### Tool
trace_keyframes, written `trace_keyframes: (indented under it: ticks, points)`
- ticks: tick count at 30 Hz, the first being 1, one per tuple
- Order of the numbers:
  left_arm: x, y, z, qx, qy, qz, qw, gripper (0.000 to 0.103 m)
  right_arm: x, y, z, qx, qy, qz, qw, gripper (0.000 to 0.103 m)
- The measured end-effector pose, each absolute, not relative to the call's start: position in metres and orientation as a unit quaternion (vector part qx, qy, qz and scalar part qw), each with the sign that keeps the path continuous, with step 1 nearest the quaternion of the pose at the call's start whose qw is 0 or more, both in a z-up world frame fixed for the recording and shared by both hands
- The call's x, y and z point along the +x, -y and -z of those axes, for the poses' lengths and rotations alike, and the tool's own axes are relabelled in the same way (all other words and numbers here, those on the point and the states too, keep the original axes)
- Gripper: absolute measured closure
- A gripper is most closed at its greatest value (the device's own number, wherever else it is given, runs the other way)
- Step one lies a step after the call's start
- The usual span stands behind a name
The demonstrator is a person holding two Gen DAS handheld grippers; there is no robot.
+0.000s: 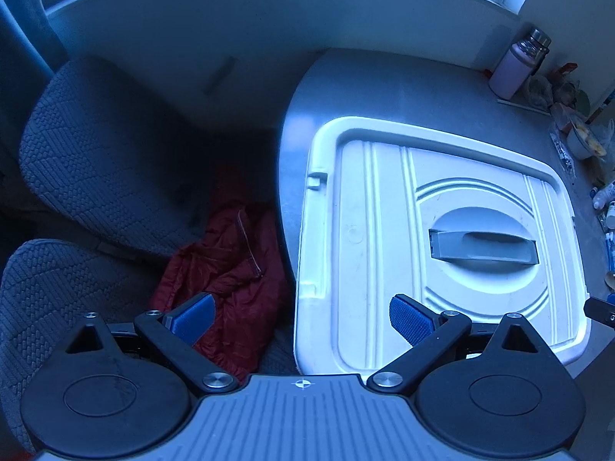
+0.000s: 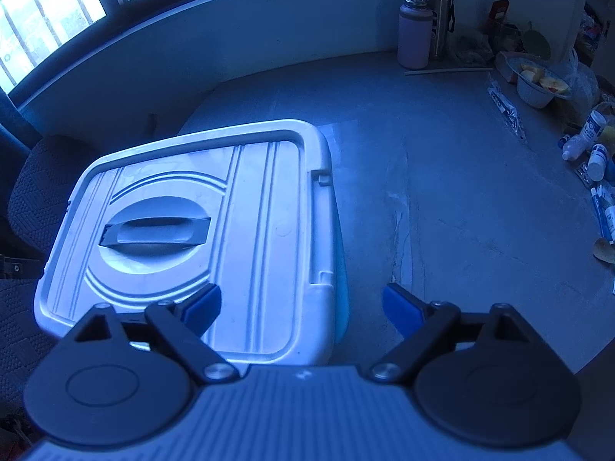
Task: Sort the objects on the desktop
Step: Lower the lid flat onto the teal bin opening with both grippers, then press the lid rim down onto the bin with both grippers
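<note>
A white storage box with its lid [image 1: 384, 230] [image 2: 250, 211] on stands on the grey desk [image 1: 403, 84] [image 2: 480, 211]; a grey handle [image 1: 484, 247] [image 2: 157, 232] lies flat in the lid's recess. My left gripper [image 1: 300, 317] hangs open above the box's left edge, one finger over the lid and the other beyond the desk. My right gripper [image 2: 301, 307] is open over the box's right edge, its left finger above the lid and its right finger above bare desk. Neither holds anything. Small bottles and tubes [image 2: 590, 130] lie at the desk's right side.
A pink flask [image 2: 413, 34] [image 1: 511, 73] and a steel flask [image 2: 440, 15] stand by the back wall. A bowl of food [image 2: 538, 84] and plastic bags sit at the far right. Left of the desk are a dark patterned chair [image 1: 100, 153] and a red jacket [image 1: 234, 269].
</note>
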State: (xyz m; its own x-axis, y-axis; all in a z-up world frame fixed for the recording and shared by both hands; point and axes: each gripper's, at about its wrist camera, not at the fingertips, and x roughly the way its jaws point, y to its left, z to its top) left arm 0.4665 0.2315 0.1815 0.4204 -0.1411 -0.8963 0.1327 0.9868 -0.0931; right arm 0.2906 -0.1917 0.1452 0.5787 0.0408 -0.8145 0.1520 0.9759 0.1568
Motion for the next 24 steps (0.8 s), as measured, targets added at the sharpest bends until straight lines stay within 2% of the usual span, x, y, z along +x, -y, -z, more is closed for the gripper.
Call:
trace_keyframes:
  ticks: [2, 5, 17, 18, 19, 21, 22, 23, 24]
  points:
    - [0.469, -0.229, -0.181, -0.006, -0.531, 0.079, 0.844, 0.004, 0.292, 0.193, -0.146, 0.112, -0.456, 0.028, 0.883, 0.029]
    - [0.474, -0.227, -0.178, -0.014, -0.537, 0.081, 0.840, 0.004, 0.293, 0.191, -0.143, 0.106, -0.468, 0.015, 0.877, 0.060]
    - [0.486, -0.220, -0.158, -0.008, -0.558, 0.084, 0.826, 0.007, 0.305, 0.192, -0.133, 0.089, -0.493, 0.005, 0.865, 0.062]
    - [0.486, -0.220, -0.156, -0.010, -0.559, 0.085, 0.825, 0.010, 0.305, 0.192, -0.133, 0.088, -0.494, 0.004, 0.865, 0.062]
    - [0.485, -0.220, -0.155, -0.013, -0.558, 0.090, 0.825, 0.019, 0.305, 0.193, -0.133, 0.087, -0.494, 0.003, 0.865, 0.062]
    - [0.481, -0.220, -0.158, -0.026, -0.553, 0.108, 0.826, 0.037, 0.305, 0.194, -0.133, 0.087, -0.495, 0.001, 0.865, 0.062]
    - [0.480, -0.220, -0.160, -0.033, -0.552, 0.117, 0.825, 0.051, 0.305, 0.194, -0.133, 0.087, -0.495, 0.001, 0.864, 0.062]
    - [0.479, -0.219, -0.162, -0.035, -0.553, 0.121, 0.824, 0.059, 0.305, 0.195, -0.133, 0.087, -0.496, 0.000, 0.864, 0.062]
    - [0.478, -0.218, -0.163, -0.028, -0.551, 0.117, 0.826, 0.060, 0.305, 0.195, -0.133, 0.088, -0.496, -0.001, 0.864, 0.062]
